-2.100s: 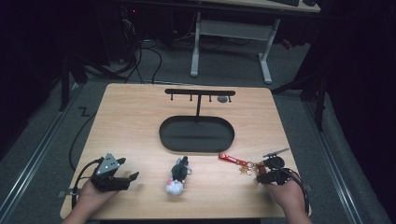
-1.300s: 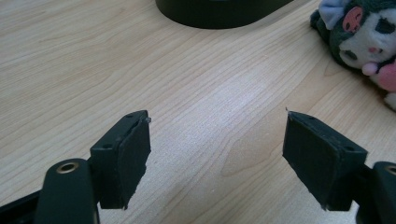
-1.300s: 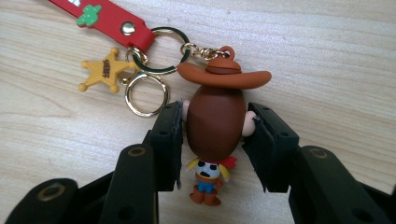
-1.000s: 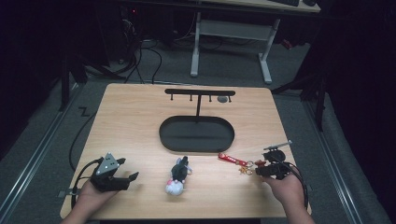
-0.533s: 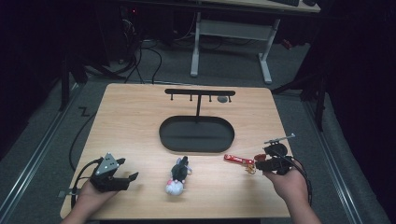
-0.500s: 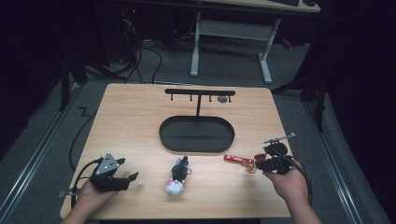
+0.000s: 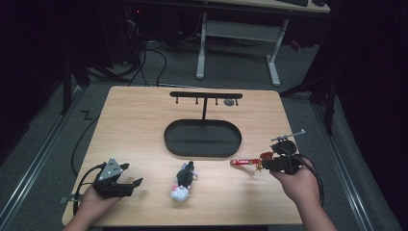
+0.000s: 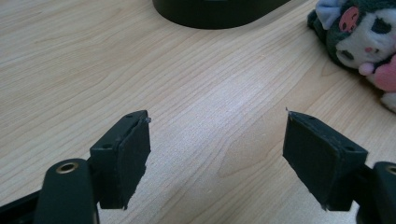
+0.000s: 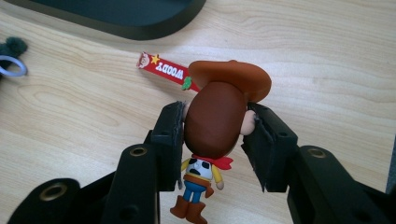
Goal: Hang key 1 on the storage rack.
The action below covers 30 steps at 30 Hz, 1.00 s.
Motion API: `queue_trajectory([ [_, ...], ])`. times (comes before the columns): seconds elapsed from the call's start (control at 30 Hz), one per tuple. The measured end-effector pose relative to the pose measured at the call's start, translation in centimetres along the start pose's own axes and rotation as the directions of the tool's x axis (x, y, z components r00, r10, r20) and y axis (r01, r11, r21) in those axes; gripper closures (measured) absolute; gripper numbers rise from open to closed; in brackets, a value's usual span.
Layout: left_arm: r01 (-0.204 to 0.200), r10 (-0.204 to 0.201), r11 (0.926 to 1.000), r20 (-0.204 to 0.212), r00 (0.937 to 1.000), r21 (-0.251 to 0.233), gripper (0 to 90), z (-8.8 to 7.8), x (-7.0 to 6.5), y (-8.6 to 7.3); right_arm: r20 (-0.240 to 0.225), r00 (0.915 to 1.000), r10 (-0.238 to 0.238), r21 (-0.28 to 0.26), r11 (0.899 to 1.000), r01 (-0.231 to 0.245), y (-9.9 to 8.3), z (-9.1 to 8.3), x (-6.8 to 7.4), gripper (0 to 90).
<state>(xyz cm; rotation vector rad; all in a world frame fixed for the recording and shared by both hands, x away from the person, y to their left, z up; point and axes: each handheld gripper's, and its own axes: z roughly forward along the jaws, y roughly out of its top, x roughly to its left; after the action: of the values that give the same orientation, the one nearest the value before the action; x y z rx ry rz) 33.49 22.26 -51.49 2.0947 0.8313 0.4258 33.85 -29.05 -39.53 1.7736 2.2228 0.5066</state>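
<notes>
Clamping cowboy keychain (image 9: 219, 126) by head: right tongs (image 9: 215, 140). Left tongs (image 8: 217, 158) wide, plush toy (image 8: 359, 42) beyond.

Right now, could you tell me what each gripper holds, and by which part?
The right gripper clamps the cowboy keychain figure by its head; the left gripper is open, holding nothing.

A wooden table (image 7: 144, 120) carries a black oval stand (image 7: 202, 137) with a hook bar — beyond it, another table's white legs (image 7: 235, 33) and floor cables (image 7: 154, 57).

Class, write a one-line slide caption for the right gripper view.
Right gripper clamps a cowboy keychain by its head above the table.
</notes>
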Motion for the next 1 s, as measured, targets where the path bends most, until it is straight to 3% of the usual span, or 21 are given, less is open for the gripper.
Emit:
queue_trajectory([
  [0.47,-0.002,0.002,1.0000,0.002,1.0000,0.003,23.5,0.0,0.0,0.0,-0.025,0.9992,-0.032,-0.006,0.999,0.031,2.0,-2.0,1.3,58.5],
  [0.8,-0.004,0.004,1.0000,0.002,1.0000,0.004,23.5,0.0,0.0,0.0,-0.062,0.9955,-0.072,0.087,0.993,0.077,3.5,-2.7,2.6,58.5],
  [1.0,-0.005,0.005,1.0000,0.003,1.0000,0.007,23.5,0.0,0.0,0.0,-0.073,0.9917,-0.106,0.163,0.980,0.116,4.6,-3.4,3.6,58.6],
])
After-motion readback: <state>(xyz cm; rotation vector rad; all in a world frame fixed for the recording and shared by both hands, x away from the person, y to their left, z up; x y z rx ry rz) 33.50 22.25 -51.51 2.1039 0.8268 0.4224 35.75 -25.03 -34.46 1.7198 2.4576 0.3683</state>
